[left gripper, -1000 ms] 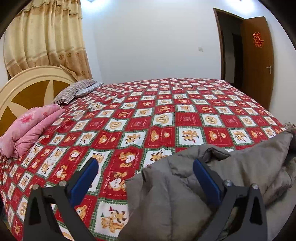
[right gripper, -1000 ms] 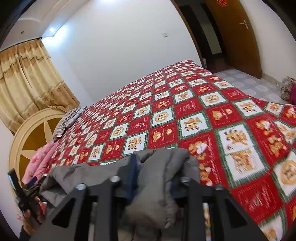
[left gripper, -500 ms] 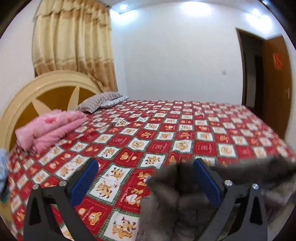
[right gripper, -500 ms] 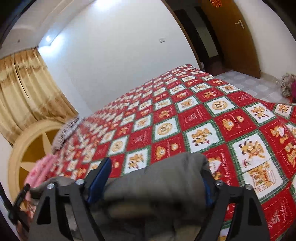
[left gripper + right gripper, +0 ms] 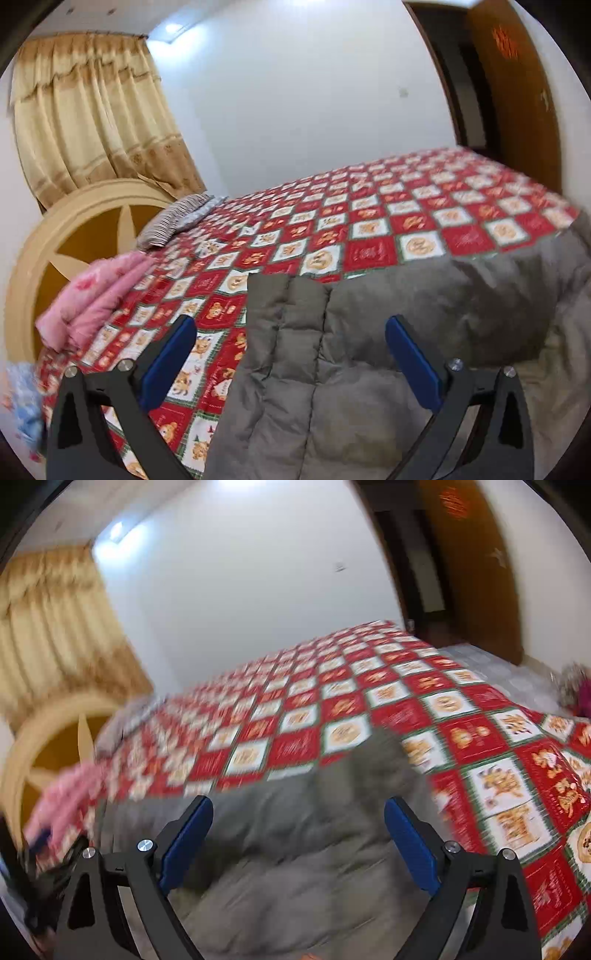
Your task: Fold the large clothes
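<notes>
The grey padded jacket [image 5: 388,354] lies spread on the near edge of the bed [image 5: 369,229], released for its next fold: the right gripper [image 5: 297,843] has just been opening, pads clear of the cloth, and the left gripper [image 5: 290,363] stands equally wide, gripping nothing.

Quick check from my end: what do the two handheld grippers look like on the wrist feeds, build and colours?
Both match. The left gripper and right gripper each have two black angular finger arms with triangular cut-outs and silver bolt heads, tipped with flat blue pads. No cables, markings or sleeves show.
</notes>
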{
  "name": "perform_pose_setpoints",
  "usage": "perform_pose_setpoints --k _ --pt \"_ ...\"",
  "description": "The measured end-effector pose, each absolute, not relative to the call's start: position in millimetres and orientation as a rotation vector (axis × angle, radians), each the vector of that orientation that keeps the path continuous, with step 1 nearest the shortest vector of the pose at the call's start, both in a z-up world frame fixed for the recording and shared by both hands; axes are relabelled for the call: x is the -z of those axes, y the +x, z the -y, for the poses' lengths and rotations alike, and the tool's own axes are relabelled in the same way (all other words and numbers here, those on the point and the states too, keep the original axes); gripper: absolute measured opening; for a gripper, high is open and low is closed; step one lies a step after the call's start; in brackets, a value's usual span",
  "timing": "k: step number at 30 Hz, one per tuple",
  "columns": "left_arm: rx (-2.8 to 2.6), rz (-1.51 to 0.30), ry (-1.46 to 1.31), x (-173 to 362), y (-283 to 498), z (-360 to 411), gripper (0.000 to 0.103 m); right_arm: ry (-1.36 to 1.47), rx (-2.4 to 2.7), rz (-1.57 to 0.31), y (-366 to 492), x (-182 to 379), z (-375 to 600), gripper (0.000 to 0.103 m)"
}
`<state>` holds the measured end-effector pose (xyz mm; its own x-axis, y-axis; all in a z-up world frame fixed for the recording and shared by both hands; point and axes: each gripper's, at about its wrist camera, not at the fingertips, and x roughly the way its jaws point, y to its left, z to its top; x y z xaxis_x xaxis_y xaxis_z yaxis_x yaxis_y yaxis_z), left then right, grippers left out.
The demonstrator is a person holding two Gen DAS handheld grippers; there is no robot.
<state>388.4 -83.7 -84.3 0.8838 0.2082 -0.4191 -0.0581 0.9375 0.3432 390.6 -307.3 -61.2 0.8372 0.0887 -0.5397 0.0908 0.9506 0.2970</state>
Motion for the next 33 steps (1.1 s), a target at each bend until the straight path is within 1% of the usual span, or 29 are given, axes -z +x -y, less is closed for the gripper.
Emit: perform_pose_setpoints --k 2,5,9,19,33 --pt "-0.215 -0.507 0.355 95.7 403.5 84.7 0.103 0.254 -0.017 -0.626 395.5 69.2 280.8 0.094" --pt "-0.233 -0.614 0.301 116.7 420.0 73.1 0.103 0.181 -0.011 -0.721 412.4 91.4 252.3 0.094" --pt "-0.24 -0.694 0.299 146.9 432.9 68.0 0.103 0.164 0.04 -0.799 428.0 123.7 248.0 0.094" --pt "-0.225 -0.737 0.273 164.7 441.0 71.6 0.103 0.167 0.044 -0.818 439.3 150.1 254.8 0.096" --pt "-0.222 -0.792 0.283 177.5 451.6 74.0 0.103 0.157 0.06 -0.841 445.9 160.5 251.7 0.099"
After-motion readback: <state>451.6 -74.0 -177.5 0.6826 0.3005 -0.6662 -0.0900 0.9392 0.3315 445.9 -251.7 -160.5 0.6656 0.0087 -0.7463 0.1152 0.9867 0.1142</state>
